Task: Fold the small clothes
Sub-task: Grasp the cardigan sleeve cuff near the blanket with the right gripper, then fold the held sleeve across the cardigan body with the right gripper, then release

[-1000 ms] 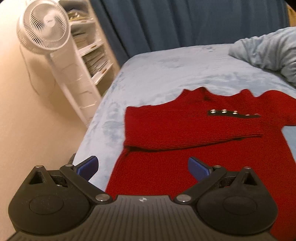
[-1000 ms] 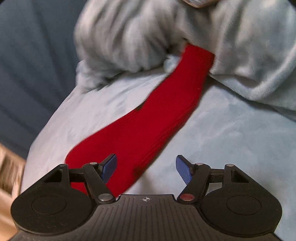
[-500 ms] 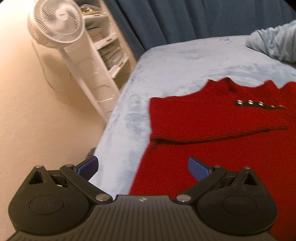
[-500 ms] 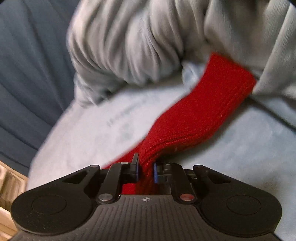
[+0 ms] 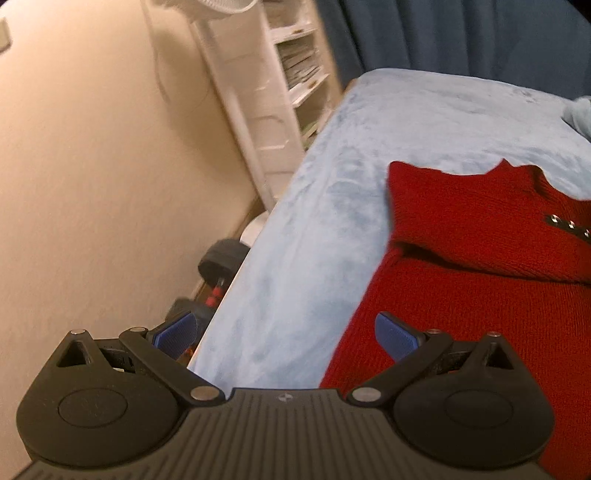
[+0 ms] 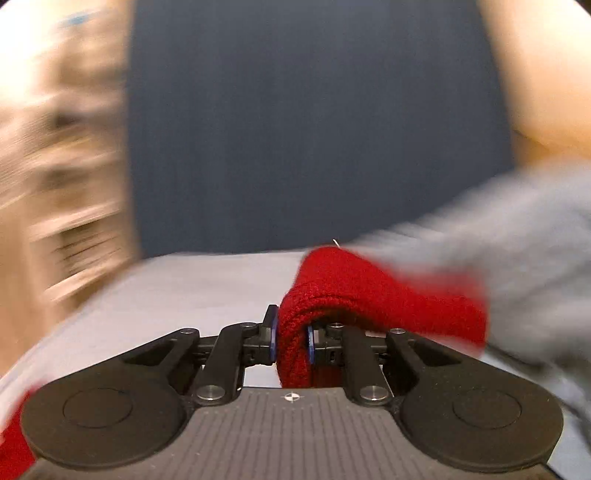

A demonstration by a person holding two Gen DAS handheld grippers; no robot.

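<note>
A red knit sweater (image 5: 480, 314) lies flat on the light blue bed (image 5: 369, 147), its left sleeve folded across the chest below a row of metal buttons (image 5: 570, 223). My left gripper (image 5: 284, 328) hangs open over the bed's left edge; its right pad is above the sweater's lower left side, with nothing between the pads. In the blurred right wrist view, my right gripper (image 6: 291, 332) pinches the other red sleeve (image 6: 369, 291), lifted and doubled over. Its jaws are opening slightly, with the sleeve still pressed between the pads.
A white shelf unit (image 5: 280, 92) and a fan (image 5: 207, 5) stand against the beige wall left of the bed. A dumbbell (image 5: 221, 258) lies on the floor by the bed edge. A crumpled grey-blue blanket (image 6: 517, 258) sits right of the held sleeve. A dark blue curtain (image 6: 314, 129) hangs behind the bed.
My right gripper closed on the red sleeve and lifted it, swinging toward the curtain. My left gripper slid left, still open, so the sweater now sits further right in its view.
</note>
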